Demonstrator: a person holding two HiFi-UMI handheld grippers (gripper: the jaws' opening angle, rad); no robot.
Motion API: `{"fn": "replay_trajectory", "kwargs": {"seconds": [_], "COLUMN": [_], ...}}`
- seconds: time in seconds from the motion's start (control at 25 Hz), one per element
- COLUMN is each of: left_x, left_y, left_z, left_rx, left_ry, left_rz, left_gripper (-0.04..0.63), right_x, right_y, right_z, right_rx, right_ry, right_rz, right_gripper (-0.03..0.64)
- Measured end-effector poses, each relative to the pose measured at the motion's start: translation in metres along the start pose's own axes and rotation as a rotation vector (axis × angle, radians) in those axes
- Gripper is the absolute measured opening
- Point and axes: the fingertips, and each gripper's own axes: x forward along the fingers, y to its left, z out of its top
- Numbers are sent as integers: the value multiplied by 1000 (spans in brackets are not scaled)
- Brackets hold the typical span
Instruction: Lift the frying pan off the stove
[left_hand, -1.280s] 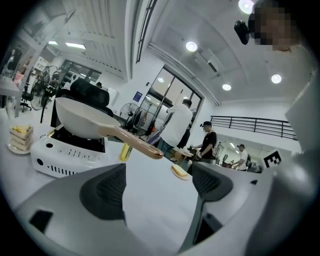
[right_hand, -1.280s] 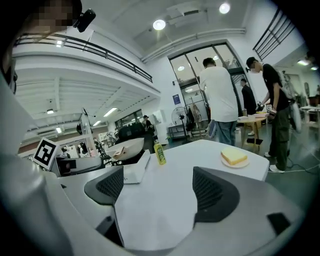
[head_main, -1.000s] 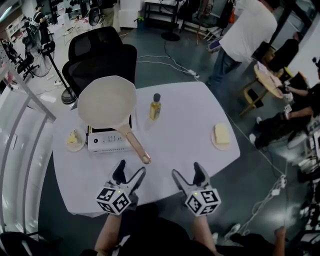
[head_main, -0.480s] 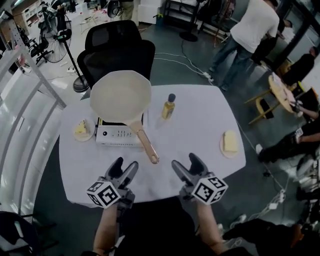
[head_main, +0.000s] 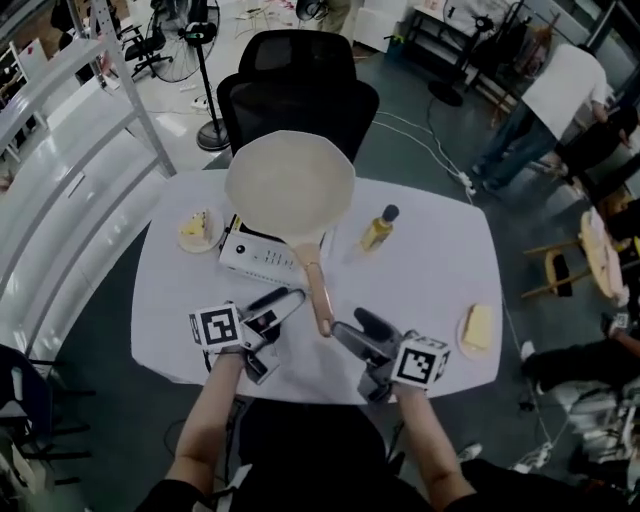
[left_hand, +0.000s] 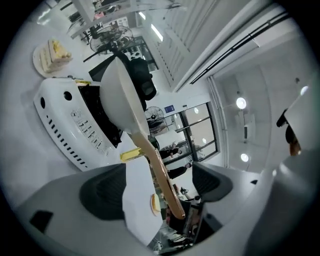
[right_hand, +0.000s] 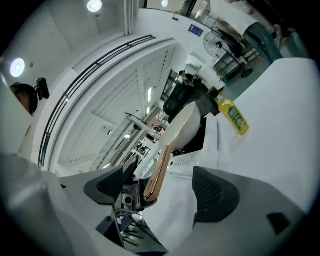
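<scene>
From the head view, the frying pan (head_main: 289, 183) sits on the white stove (head_main: 262, 258) at the far side of the table (head_main: 430, 270). Its copper-coloured handle (head_main: 317, 290) reaches back toward the person and ends between the two grippers. The left gripper (head_main: 285, 312) points in at the handle's end from one side and the right gripper (head_main: 347, 324) from the other. That view leaves the contact unclear, but the gripper views settle it. In the left gripper view the jaws stand wide apart and the handle's tip lies in the gap, touching neither pad. The right gripper view likewise shows wide-open jaws holding nothing, with the handle's tip nearer one pad than the other. Only the head view shows the table's whole layout: a yellow bottle (head_main: 377, 230) just beside the stove, a plate of cake (head_main: 198, 229) at the stove's other side, and another plate (head_main: 477, 328) with a pale yellow slab near the right edge. The tabletop is white. Beyond it stand a black office chair (head_main: 298, 90) and a pedestal fan (head_main: 198, 30) on a grey floor, and a person in a white shirt (head_main: 570, 80) stands farther off.
</scene>
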Motion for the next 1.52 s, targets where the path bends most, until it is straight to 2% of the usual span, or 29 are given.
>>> {"fn": "replay_trajectory", "kwargs": {"seconds": [0.12, 0.32, 0.64, 0.84, 0.92, 0.96, 1.0, 1.04, 1.08, 1.12, 1.2, 1.36, 1.44, 1.52], "left_x": [18, 43, 71, 84, 91, 93, 95, 97, 99, 100, 101, 104, 105, 104], "left_y": [5, 14, 19, 11, 13, 16, 17, 17, 15, 13, 12, 5, 7, 8], "left_z": [8, 14, 20, 21, 19, 17, 14, 13, 12, 12, 12, 15, 15, 14], "left_rx": [-29, 1, -22, -122, -106, -86, -72, -77, -104, -140, -182, -196, -189, -193], "left_ry": [19, 90, 129, 134, 159, 175, 184, 184, 177, 170, 159, 118, 119, 132], "left_rz": [-23, -22, -79, -134, -130, -120, -115, -122, -137, -150, -167, -230, -227, -215], "left_gripper": [393, 393, 393, 393, 391, 390, 380, 270, 218, 197, 176, 164, 163, 156], "right_x": [24, 49, 70, 73, 77, 79, 81, 81, 81, 80, 80, 79, 77, 77], "right_y": [7, 4, 8, 21, 21, 18, 15, 13, 11, 9, 8, 4, -3, -2], "right_z": [-5, -16, -17, -16, -16, -16, -17, -18, -19, -20, -19, -19, -21, -20], "right_rx": [17, 62, 138, 192, 192, 191, 200, 223, 252, 277, 290, 259, 229, 225], "right_ry": [98, 204, 288, 337, 352, 356, 358, 359, 358, 356, 351, 356, 359, 341], "right_rz": [74, 139, 255, 373, 374, 356, 340, 336, 340, 346, 356, 352, 321, 326], "right_gripper": [416, 416, 416, 414, 407, 323, 148, 141, 133, 129, 124, 127, 133, 135]}}
